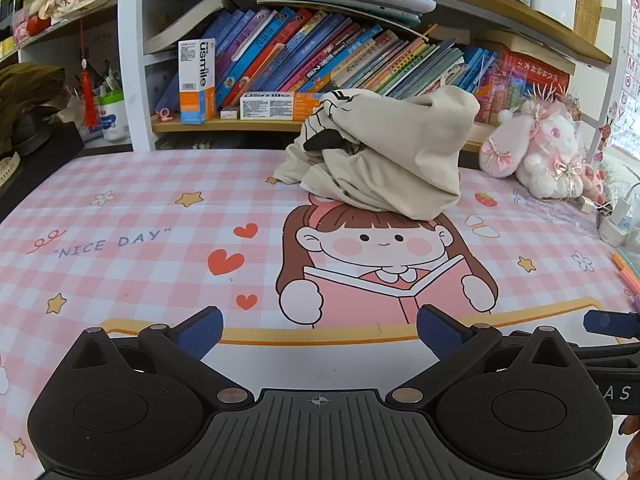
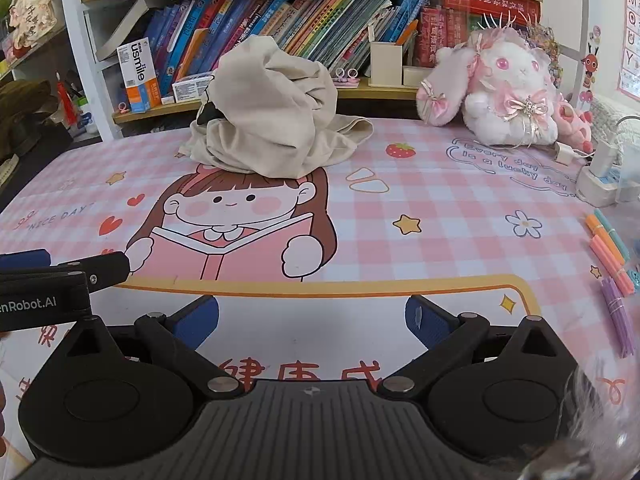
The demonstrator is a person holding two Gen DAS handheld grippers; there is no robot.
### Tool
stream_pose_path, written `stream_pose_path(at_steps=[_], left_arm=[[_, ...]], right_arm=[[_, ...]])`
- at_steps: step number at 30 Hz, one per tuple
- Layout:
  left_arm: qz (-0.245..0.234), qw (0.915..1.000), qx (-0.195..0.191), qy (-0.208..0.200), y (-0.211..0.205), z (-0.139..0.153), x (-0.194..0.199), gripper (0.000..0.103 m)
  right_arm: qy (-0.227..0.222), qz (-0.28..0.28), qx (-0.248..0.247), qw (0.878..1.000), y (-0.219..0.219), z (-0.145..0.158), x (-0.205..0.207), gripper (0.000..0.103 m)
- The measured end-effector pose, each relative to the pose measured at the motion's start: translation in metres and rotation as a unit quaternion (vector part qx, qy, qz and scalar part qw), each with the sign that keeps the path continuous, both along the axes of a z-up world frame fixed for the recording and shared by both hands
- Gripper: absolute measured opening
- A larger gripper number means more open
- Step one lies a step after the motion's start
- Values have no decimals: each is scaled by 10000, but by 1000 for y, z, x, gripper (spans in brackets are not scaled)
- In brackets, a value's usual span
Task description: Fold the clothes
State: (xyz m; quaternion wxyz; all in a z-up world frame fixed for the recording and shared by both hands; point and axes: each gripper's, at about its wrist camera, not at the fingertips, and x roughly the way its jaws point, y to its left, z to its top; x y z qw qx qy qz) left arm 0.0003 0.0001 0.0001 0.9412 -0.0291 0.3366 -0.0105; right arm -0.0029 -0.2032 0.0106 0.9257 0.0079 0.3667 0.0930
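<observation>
Beige garment mid-mat, margins bare

A child's study corner at home: desk under a pink checked cartoon mat, shelf of picture books behind, plush rabbit, coloured pens at the edge

left gripper: showing matte black linkage arms, 2 blue ribbed pads, silver pivot pins, a ridged grey base
right gripper: wearing the same black-and-blue build; white "nRobot.AI" lettering showing on the neighbouring tool
</observation>
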Motion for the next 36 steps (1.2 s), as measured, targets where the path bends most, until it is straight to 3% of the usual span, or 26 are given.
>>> stream_pose_path(at_steps=[36], left_arm=[[28, 9999, 10, 128, 2, -3, 3, 103]], right_arm=[[145, 9, 47, 9999, 0, -3, 3, 101]])
